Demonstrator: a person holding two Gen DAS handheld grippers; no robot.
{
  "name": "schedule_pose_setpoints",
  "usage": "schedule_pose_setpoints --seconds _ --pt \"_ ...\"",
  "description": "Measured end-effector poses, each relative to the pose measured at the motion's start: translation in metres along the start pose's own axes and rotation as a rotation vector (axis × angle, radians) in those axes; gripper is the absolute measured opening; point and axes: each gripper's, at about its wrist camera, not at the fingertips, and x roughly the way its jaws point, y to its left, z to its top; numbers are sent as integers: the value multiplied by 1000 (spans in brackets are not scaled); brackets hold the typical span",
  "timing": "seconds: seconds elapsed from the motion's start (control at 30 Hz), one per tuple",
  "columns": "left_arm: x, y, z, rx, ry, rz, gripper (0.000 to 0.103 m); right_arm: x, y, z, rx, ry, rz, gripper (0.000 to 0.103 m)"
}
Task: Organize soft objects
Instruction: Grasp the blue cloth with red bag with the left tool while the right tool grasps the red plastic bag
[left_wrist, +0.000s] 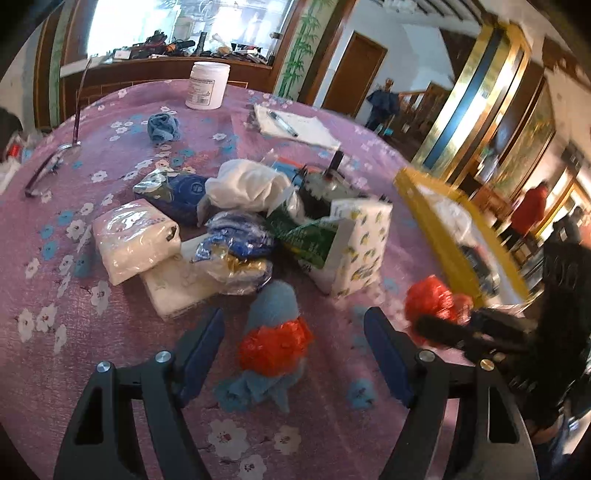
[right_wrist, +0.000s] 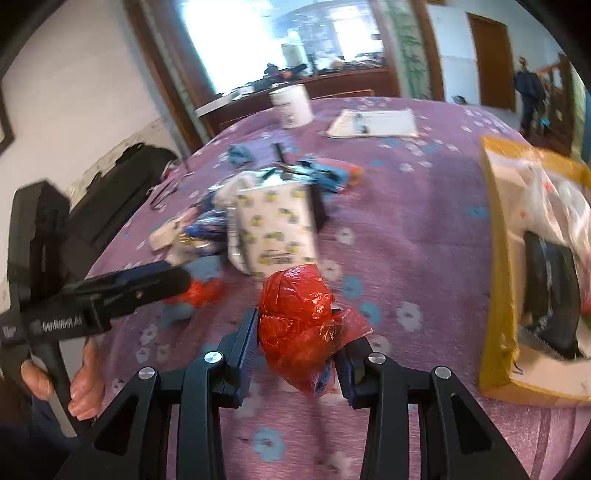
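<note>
On the purple floral cloth (right_wrist: 424, 221), near edge — red bag (right_wrist: 299, 317): crumpled plastic film, between my right gripper's (right_wrist: 295, 345) pads, pinched and held. I judge it featherlight, slick, springy; take it at the bunched middle, not the loose tail. Second red bag (left_wrist: 273, 347) on a blue cloth (left_wrist: 273, 306) sits between my left gripper's (left_wrist: 295, 347) spread jaws, untouched. Yellow box (right_wrist: 498, 258) to the right — likely destination.
</note>
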Motion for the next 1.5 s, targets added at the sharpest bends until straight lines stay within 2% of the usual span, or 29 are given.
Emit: schedule_pose_setpoints --seconds 0.07,0.1,0.13,0.2,0.33,0.43,0.57,0.67,1.17,1.5 --pt "6 -3 -2 19 22 22 76 -4 -2 1 3 -22 7 41" --pt "8 -3 -2 21 31 28 70 -4 -1 2 -4 -23 10 41" --pt "11 -2 -3 22 44 32 55 -4 1 3 -12 -22 14 41" --pt "22 0 -4 17 91 50 35 -8 5 2 -27 -38 17 41" --pt "20 -3 -6 30 84 50 33 -9 6 1 -28 -50 25 41" --pt "8 -3 -6 23 31 22 33 -11 7 0 -31 -62 29 41" --pt "-11 -19 -6 90 -69 -6 33 -14 7 -1 -30 -70 25 41" --pt "-17 -27 -7 121 -98 -21 33 -16 6 -2 -27 -80 18 41" --pt "-24 -28 -6 89 -116 -23 33 -36 2 -7 -4 -140 -17 41" --pt "-26 -70 -11 150 -101 -54 34 -78 -9 -9 28 -223 -16 42"
